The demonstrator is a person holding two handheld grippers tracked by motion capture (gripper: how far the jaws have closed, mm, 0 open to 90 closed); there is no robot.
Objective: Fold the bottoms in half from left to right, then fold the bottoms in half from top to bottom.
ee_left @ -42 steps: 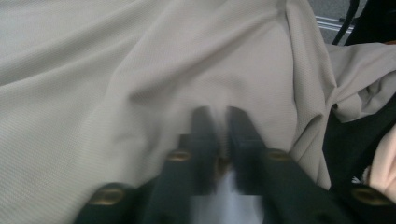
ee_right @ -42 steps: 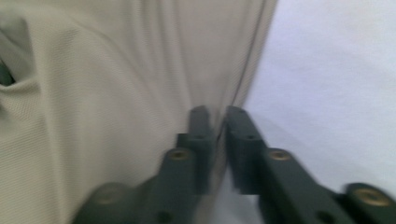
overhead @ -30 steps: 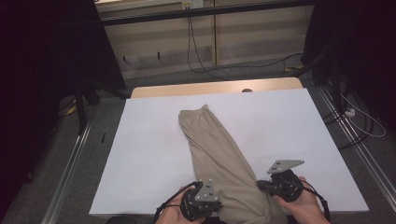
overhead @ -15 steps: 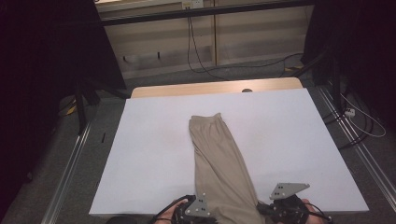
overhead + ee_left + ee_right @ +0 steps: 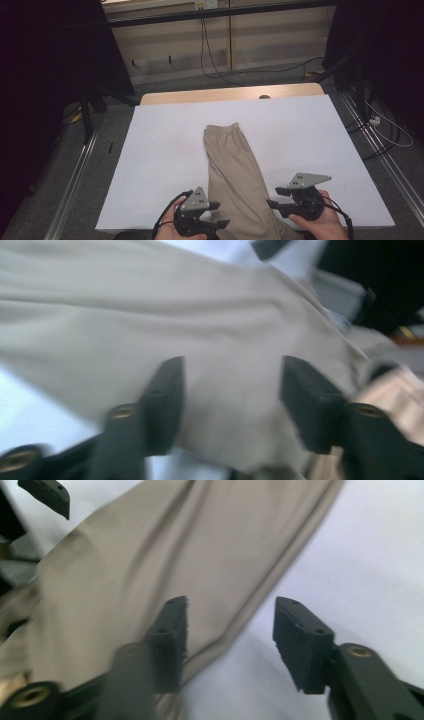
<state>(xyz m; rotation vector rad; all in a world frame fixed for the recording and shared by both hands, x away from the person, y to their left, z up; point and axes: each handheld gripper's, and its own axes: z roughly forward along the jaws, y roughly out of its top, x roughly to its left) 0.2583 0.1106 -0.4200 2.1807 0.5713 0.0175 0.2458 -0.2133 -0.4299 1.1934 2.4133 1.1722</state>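
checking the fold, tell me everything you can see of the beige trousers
The beige trousers look like soft woven cloth, folded lengthwise into one long narrow strip. They lie flat on the white table cover, gathered waistband at the far end, legs running toward the near edge and over it. Neither hand-held gripper grips them; the open jaws flank the near end.

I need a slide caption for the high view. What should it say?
Both grippers, left and right, just opened and flank beige trousers laid lengthwise on a white table.
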